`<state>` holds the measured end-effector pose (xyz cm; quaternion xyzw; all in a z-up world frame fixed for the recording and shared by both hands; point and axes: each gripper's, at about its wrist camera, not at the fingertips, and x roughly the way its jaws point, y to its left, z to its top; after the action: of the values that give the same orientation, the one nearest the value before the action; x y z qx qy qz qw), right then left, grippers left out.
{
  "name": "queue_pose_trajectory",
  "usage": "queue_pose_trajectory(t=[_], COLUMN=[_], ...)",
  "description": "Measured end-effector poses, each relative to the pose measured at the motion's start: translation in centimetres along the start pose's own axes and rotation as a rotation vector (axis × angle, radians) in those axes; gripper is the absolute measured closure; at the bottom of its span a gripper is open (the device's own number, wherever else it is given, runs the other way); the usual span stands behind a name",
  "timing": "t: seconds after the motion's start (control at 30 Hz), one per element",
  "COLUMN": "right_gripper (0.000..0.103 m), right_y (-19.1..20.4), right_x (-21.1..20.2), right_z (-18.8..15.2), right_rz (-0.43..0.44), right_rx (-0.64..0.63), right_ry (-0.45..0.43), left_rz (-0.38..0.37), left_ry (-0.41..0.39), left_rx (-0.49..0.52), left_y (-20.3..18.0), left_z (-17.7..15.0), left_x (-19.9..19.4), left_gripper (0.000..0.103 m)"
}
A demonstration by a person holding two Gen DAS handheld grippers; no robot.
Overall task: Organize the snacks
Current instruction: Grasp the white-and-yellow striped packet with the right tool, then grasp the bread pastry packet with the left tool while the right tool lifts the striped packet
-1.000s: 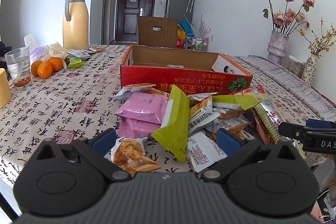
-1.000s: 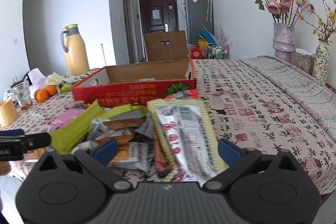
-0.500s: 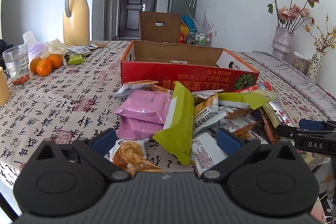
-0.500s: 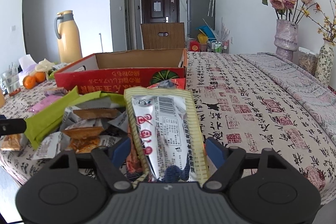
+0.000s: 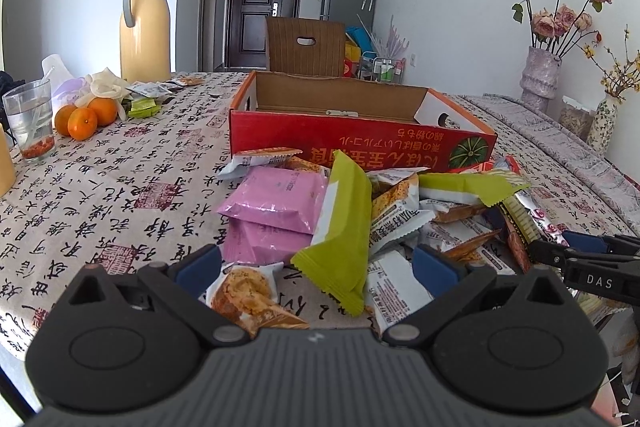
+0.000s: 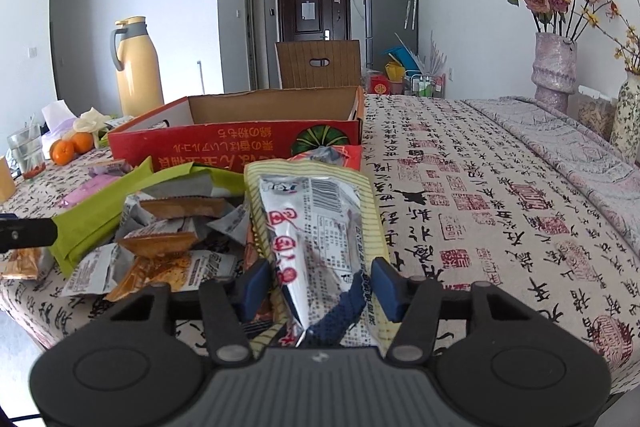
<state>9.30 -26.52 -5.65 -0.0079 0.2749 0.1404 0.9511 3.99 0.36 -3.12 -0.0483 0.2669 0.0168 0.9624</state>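
Observation:
A heap of snack packets lies on the tablecloth in front of an open red cardboard box (image 5: 360, 143), also (image 6: 224, 143). My right gripper (image 6: 320, 283) is closing; its pads press the sides of a long silver and yellow-striped packet (image 6: 316, 211), which buckles into a ridge. My left gripper (image 5: 318, 263) stands wide open over the near edge of the heap. A pastry packet (image 5: 248, 291) and the end of a green packet (image 5: 344, 223) lie between its fingers, untouched. Two pink packets (image 5: 276, 199) are stacked just beyond.
A yellow thermos (image 5: 144, 27), oranges (image 5: 84, 119) and a glass (image 5: 30, 123) stand at the far left. Two vases (image 6: 554, 71) with flowers line the right side. A brown chair (image 5: 306, 45) is behind the box. Bare tablecloth (image 6: 500, 207) stretches to the right of the heap.
The right gripper has moved in over the long striped packet and its jaws have narrowed onto it, creasing it. The left gripper has kept its place, still open.

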Motion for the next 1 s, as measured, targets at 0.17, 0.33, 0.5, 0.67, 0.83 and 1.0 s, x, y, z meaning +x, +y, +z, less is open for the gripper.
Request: queue_pose_trajectory(t=[0.17, 0.33, 0.5, 0.67, 0.83, 1.0], right_gripper=[0.060, 0.067, 0.069, 0.069, 0.069, 0.069], right_y=[-0.2, -0.4, -0.4, -0.4, -0.4, -0.1], right_x=[-0.2, -0.6, -1.1, -1.8, -2.3, -2.5], right_z=[-0.1, -0.2, -0.1, 0.1, 0.3, 0.3], right_rz=[0.015, 0.024, 0.031, 0.020, 0.015, 0.011], right_rx=[0.010, 0.024, 0.027, 0.038, 0.047, 0.048], right_ry=[0.000, -0.008, -0.024, -0.053, -0.073, -0.078], left_rz=[-0.001, 0.000, 0.004, 0.018, 0.037, 0.057], left_ry=[0.000, -0.003, -0.008, -0.008, -0.005, 0.018], left_rx=[-0.002, -0.006, -0.011, -0.012, -0.004, 0.002], left_y=[0.0, 0.1, 0.2, 0.7, 1.4, 2.2], left_z=[-0.1, -0.2, -0.1, 0.0, 0.1, -0.5], left_x=[0.0, -0.2, -0.4, -0.6, -0.9, -0.9], left_gripper=[0.000, 0.000, 0.000, 0.000, 0.000, 0.000])
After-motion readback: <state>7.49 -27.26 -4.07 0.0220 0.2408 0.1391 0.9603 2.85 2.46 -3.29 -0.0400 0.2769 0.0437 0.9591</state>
